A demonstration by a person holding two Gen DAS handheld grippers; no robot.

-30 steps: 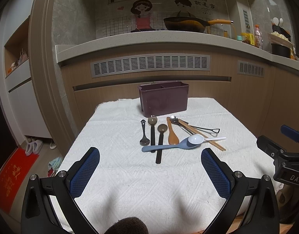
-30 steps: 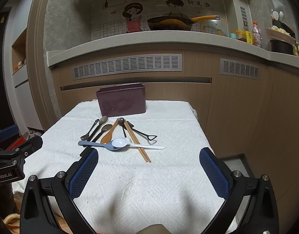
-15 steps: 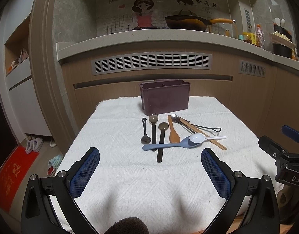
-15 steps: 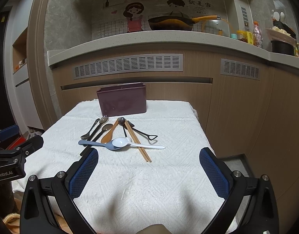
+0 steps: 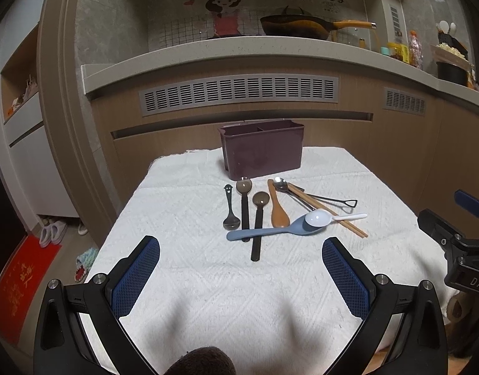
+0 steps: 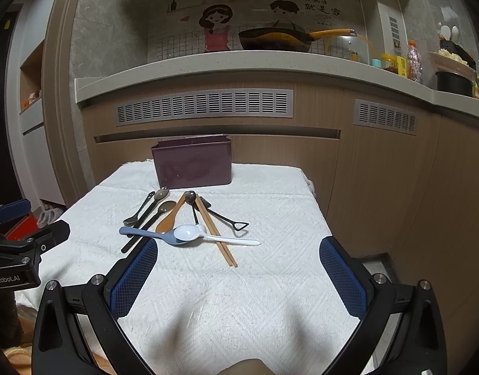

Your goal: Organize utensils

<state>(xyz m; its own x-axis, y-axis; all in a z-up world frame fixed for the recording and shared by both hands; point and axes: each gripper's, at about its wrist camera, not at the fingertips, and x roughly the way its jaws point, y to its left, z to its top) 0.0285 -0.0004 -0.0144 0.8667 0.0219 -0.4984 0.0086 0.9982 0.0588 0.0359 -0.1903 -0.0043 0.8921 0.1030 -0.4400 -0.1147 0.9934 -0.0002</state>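
Note:
A dark purple utensil holder (image 5: 262,148) stands at the far side of the white-cloth table (image 5: 177,275); it also shows in the right wrist view (image 6: 194,162). In front of it lie several utensils: a blue spoon (image 5: 270,232), a white spoon (image 5: 320,217), a wooden spoon (image 5: 278,209), wooden chopsticks (image 5: 330,211), two dark-handled spoons (image 5: 257,218) and a small metal spoon (image 5: 230,212). My left gripper (image 5: 241,276) is open and empty, short of the utensils. My right gripper (image 6: 239,276) is open and empty, just short of the chopsticks (image 6: 217,237) and white spoon (image 6: 208,234).
A kitchen counter (image 5: 239,50) with a wok (image 5: 297,26) rises behind the table. The table's right edge drops beside wooden cabinets (image 6: 380,187). Slippers (image 5: 52,231) and a red mat (image 5: 17,284) lie on the floor at left.
Both grippers have edged slightly forward towards the utensils. Nothing on the table has moved.

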